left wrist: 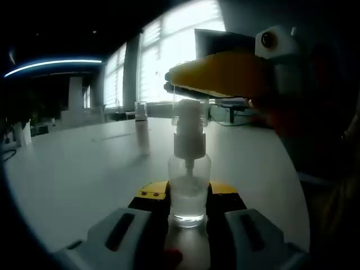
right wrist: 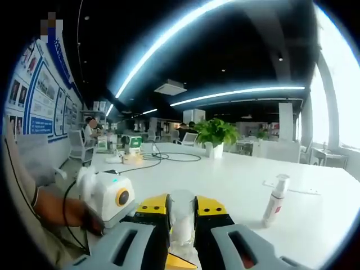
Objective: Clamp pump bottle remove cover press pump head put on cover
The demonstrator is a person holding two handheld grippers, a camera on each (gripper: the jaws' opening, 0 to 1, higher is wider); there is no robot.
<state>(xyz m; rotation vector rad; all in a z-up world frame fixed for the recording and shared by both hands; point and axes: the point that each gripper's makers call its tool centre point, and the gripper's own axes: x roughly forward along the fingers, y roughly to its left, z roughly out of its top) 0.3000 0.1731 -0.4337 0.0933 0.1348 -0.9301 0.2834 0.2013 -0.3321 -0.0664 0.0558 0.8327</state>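
Observation:
A clear pump bottle (left wrist: 189,194) with a white pump head (left wrist: 189,140) stands upright on the white table, and my left gripper (left wrist: 189,194) is shut on its lower body. My right gripper (left wrist: 175,84) reaches in from the upper right with yellow jaws. It is shut on the clear cover (left wrist: 190,109), which sits around the top of the pump head. In the right gripper view the same cover (right wrist: 183,216) is pinched between my right gripper's (right wrist: 183,212) yellow-tipped jaws. The left gripper (right wrist: 109,199) shows at the lower left, held by a person's hand (right wrist: 59,212).
A second slim white spray bottle (right wrist: 275,201) (left wrist: 142,128) stands on the table (left wrist: 73,169) a short way off. Farther back are a potted plant (right wrist: 216,134), cables, small devices and seated people. Bright windows lie behind the bottle.

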